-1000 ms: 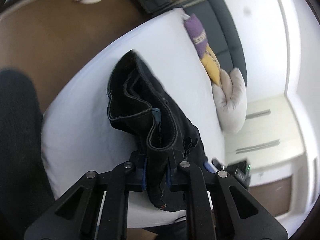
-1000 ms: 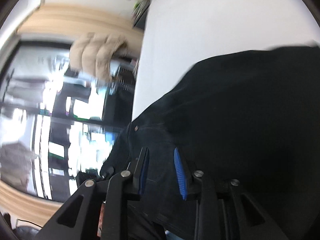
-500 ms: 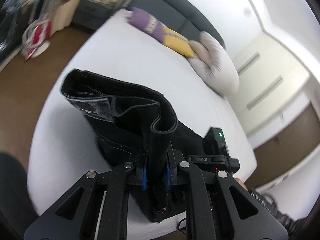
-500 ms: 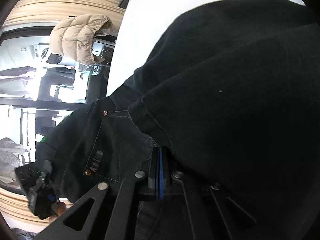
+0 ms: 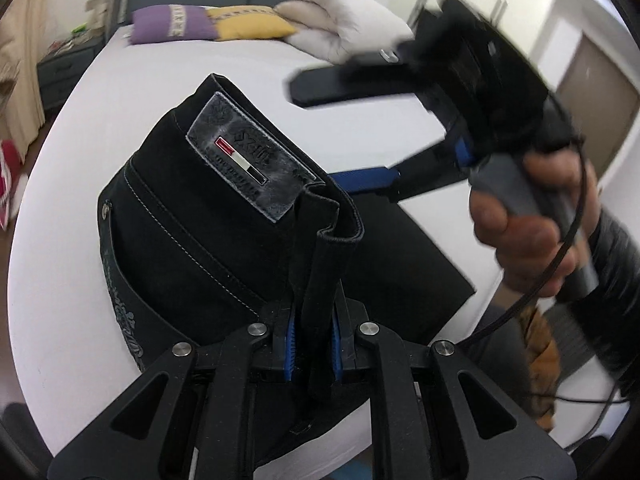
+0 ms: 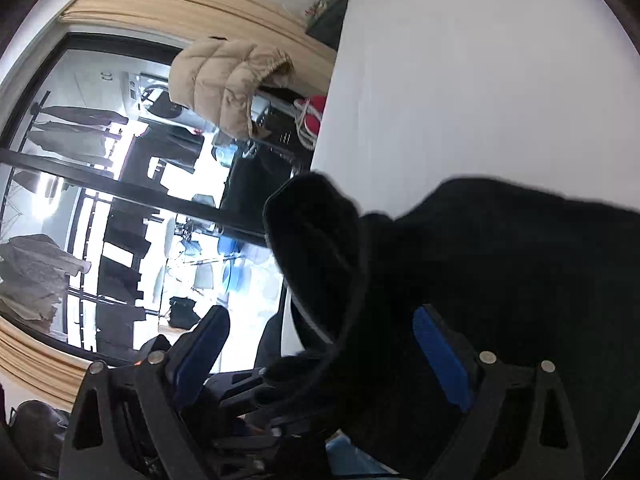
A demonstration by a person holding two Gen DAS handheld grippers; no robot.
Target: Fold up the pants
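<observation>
Black denim pants point(image 5: 208, 240) lie partly folded on the white bed point(image 5: 72, 280), the waistband with a grey leather patch point(image 5: 250, 160) raised. My left gripper point(image 5: 314, 350) is shut on a fold of the waistband. My right gripper point(image 6: 320, 344) is open with its jaws wide apart; the black pants point(image 6: 500, 280) bulge between and behind its blue pads. In the left wrist view the right gripper point(image 5: 352, 136) hovers open above the pants, held by a hand point(image 5: 532, 232).
Purple point(image 5: 176, 28) and yellow point(image 5: 252, 26) pillows and a pale cushion point(image 5: 344, 28) lie at the head of the bed. A beige jacket point(image 6: 228, 80) hangs by a large window point(image 6: 100, 200). The bed edge is near me.
My right gripper was shut on the pants half a second ago; it has opened and lifted away. My left gripper kept its hold and turned the waistband so the patch faces up.
</observation>
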